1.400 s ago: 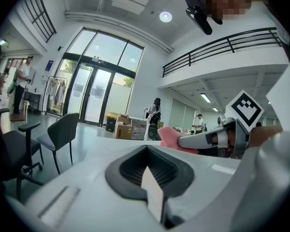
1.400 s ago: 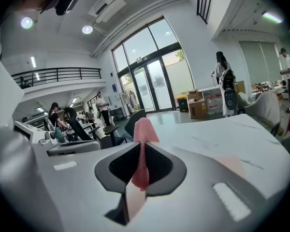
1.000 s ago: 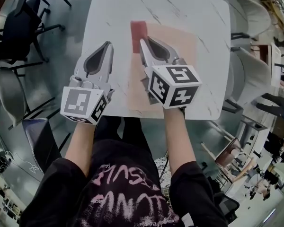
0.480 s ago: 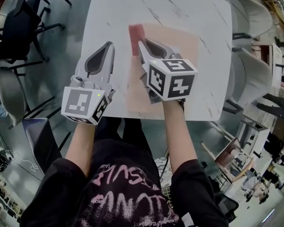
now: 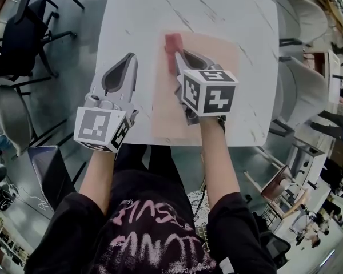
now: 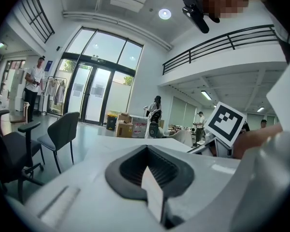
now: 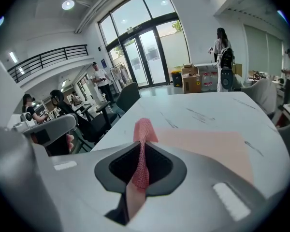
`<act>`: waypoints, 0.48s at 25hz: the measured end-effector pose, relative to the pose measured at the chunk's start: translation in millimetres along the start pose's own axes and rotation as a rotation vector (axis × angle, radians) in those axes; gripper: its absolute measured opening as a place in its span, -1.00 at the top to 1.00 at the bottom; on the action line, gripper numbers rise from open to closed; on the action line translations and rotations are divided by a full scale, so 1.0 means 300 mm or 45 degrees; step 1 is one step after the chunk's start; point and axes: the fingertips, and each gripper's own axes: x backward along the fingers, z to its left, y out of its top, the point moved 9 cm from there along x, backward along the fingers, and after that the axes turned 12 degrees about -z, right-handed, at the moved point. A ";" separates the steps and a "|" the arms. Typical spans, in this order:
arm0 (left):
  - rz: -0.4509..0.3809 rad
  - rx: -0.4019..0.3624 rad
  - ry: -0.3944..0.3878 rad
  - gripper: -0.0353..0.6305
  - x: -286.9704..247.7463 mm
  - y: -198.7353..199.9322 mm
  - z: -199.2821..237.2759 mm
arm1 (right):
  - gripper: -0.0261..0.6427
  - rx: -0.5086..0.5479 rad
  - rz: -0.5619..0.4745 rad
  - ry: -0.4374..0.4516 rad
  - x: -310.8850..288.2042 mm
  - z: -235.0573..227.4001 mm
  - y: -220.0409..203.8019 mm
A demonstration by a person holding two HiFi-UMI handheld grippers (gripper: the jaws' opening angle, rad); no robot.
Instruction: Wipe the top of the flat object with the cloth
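Observation:
A pale pink flat sheet (image 5: 217,53) lies on the white marbled table (image 5: 137,16). My right gripper (image 5: 179,55) hovers over the sheet's left part, shut on a red mesh cloth (image 5: 172,42) that sticks out past its tips near the sheet's far left corner. In the right gripper view the cloth (image 7: 144,128) runs pinched between the jaws of the right gripper (image 7: 139,151), with the sheet (image 7: 208,141) beyond. My left gripper (image 5: 129,57) rests over bare table to the left of the sheet, shut and holding nothing; the left gripper (image 6: 150,178) shows its jaws pressed together.
Black office chairs (image 5: 23,33) stand left of the table and grey chairs (image 5: 300,79) to its right. The table's near edge (image 5: 148,140) runs just under both hands. People stand far off in the hall (image 7: 221,45).
My right gripper and the red cloth slid a little left, then to the right over the sheet. The left gripper has stayed where it was.

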 end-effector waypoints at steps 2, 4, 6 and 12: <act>0.001 0.001 -0.007 0.89 -0.002 -0.003 -0.004 | 0.78 0.000 0.006 -0.020 0.008 -0.017 -0.004; 0.004 0.006 -0.014 0.89 -0.007 -0.007 -0.008 | 0.78 -0.003 0.007 -0.044 0.018 -0.039 -0.006; 0.006 0.010 -0.025 0.89 -0.013 -0.008 -0.013 | 0.78 -0.012 0.004 -0.068 0.029 -0.062 -0.006; 0.016 0.013 -0.050 0.89 -0.029 -0.016 -0.029 | 0.78 -0.029 0.004 -0.144 0.070 -0.149 -0.010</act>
